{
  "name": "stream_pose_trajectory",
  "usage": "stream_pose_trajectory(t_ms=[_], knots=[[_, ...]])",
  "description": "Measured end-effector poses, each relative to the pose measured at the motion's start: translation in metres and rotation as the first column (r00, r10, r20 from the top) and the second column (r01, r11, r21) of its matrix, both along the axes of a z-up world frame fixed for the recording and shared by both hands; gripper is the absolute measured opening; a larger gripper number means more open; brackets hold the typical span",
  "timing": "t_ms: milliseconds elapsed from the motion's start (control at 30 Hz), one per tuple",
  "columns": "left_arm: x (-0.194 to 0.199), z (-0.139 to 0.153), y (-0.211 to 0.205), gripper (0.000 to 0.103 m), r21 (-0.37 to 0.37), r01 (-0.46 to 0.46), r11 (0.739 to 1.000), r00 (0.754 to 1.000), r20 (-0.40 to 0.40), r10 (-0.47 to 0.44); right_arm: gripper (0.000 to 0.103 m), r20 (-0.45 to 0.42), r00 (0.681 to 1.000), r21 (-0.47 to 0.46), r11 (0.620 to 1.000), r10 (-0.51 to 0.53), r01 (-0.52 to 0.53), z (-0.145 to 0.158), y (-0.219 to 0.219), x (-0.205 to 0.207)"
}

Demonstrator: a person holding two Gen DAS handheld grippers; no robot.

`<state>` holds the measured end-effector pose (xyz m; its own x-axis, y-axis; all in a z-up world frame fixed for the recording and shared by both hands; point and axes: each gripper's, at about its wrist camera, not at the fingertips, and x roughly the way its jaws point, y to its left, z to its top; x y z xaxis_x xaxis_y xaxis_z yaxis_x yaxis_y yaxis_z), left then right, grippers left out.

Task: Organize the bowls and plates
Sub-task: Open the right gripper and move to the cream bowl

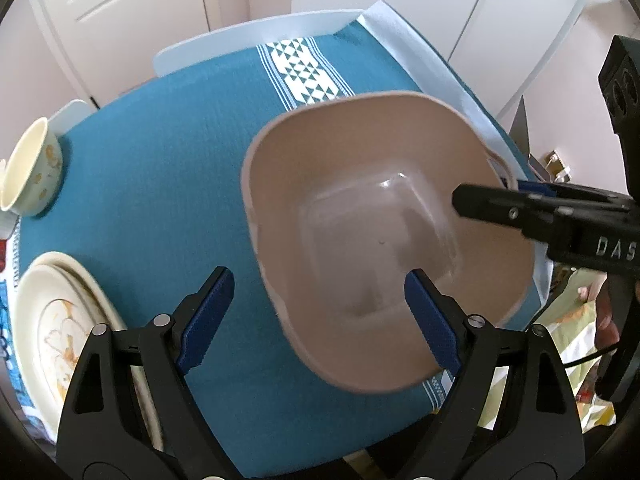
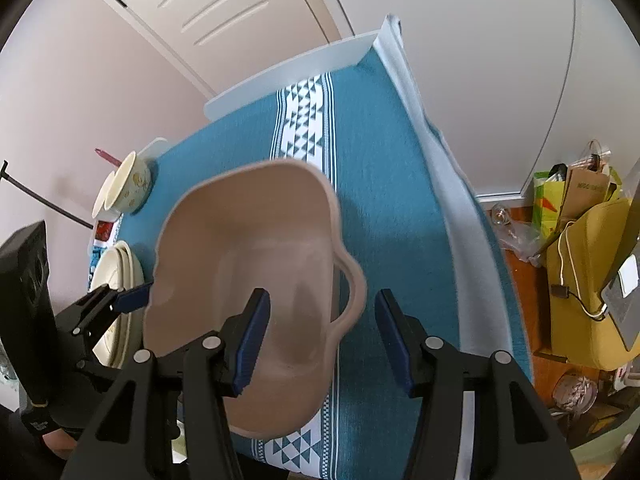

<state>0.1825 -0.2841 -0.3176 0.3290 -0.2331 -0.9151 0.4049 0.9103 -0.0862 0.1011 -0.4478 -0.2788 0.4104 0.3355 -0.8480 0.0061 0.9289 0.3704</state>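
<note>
Here, both of your grippers stand over the pink basin (image 1: 360, 240), which rests on the teal tablecloth (image 1: 160, 160) near the table's right edge. Your left gripper (image 1: 320, 320) has its jaws spread wide astride the near rim, the pads clear of it; your right gripper (image 2: 322, 336) is likewise parted astride the basin's handle side, gripping nothing. Judged from this, the basin is set down and released. What remains lies to the left: the stack of cream plates (image 1: 60, 328) at the table's near-left corner and the small patterned bowl (image 1: 32, 168) beyond it, well apart from the basin and not yet gathered together.
</note>
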Motion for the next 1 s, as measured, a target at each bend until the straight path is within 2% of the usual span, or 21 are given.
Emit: stream_pose_trajectory(t_ms=[200, 333, 367, 433, 467, 500, 633, 700, 733, 800, 900, 1000], knots=[[-0.010, 0.033, 0.018, 0.086, -0.003, -0.010, 1.000, 0.999, 0.038, 0.011, 0.050, 0.080, 0.997, -0.057, 0.998, 0.010, -0.006, 0.044, 0.006, -0.005], [-0.021, 0.078, 0.045, 0.086, -0.026, -0.054, 0.998, 0.990, 0.128, 0.057, 0.050, 0.193, 0.978, -0.087, 0.994, 0.084, -0.068, 0.091, 0.027, -0.005], [-0.023, 0.089, 0.053, 0.086, -0.038, -0.070, 0.997, 0.986, 0.152, 0.075, 0.053, 0.215, 0.971, -0.087, 0.993, 0.101, -0.084, 0.101, 0.032, -0.003], [-0.025, 0.115, 0.073, 0.088, -0.066, -0.122, 0.990, 0.969, 0.207, 0.134, 0.072, 0.271, 0.952, -0.075, 0.989, 0.143, -0.127, 0.123, 0.047, 0.001], [-0.026, 0.125, 0.082, 0.096, -0.078, -0.147, 0.986, 0.961, 0.227, 0.161, 0.092, 0.288, 0.944, -0.066, 0.987, 0.158, -0.146, 0.130, 0.053, 0.004], [-0.025, 0.136, 0.092, 0.101, -0.090, -0.178, 0.980, 0.949, 0.248, 0.196, 0.103, 0.306, 0.937, -0.058, 0.985, 0.172, -0.162, 0.137, 0.061, 0.007], [-0.018, 0.168, 0.143, 0.103, -0.133, -0.290, 0.948, 0.900, 0.298, 0.317, 0.103, 0.358, 0.905, -0.046, 0.973, 0.229, -0.227, 0.161, 0.094, 0.024], [-0.012, 0.174, 0.166, 0.103, -0.134, -0.338, 0.932, 0.883, 0.299, 0.363, 0.103, 0.350, 0.900, -0.095, 0.965, 0.261, -0.243, 0.168, 0.115, 0.034], [-0.006, 0.177, 0.183, 0.103, -0.142, -0.371, 0.918, 0.870, 0.292, 0.397, 0.103, 0.336, 0.898, -0.157, 0.957, 0.284, -0.244, 0.172, 0.130, 0.041], [0.000, 0.180, 0.207, 0.103, -0.165, -0.410, 0.897, 0.853, 0.279, 0.441, 0.103, 0.342, 0.882, -0.221, 0.940, 0.323, -0.258, 0.181, 0.155, 0.050], [0.015, 0.177, 0.251, 0.103, -0.178, -0.486, 0.856, 0.819, 0.249, 0.517, 0.103, 0.363, 0.861, -0.208, 0.932, 0.355, -0.296, 0.189, 0.183, 0.064], [0.036, 0.165, 0.288, 0.103, -0.195, -0.531, 0.825, 0.803, 0.196, 0.563, 0.103, 0.331, 0.866, -0.200, 0.925, 0.373, -0.322, 0.185, 0.220, 0.092]])
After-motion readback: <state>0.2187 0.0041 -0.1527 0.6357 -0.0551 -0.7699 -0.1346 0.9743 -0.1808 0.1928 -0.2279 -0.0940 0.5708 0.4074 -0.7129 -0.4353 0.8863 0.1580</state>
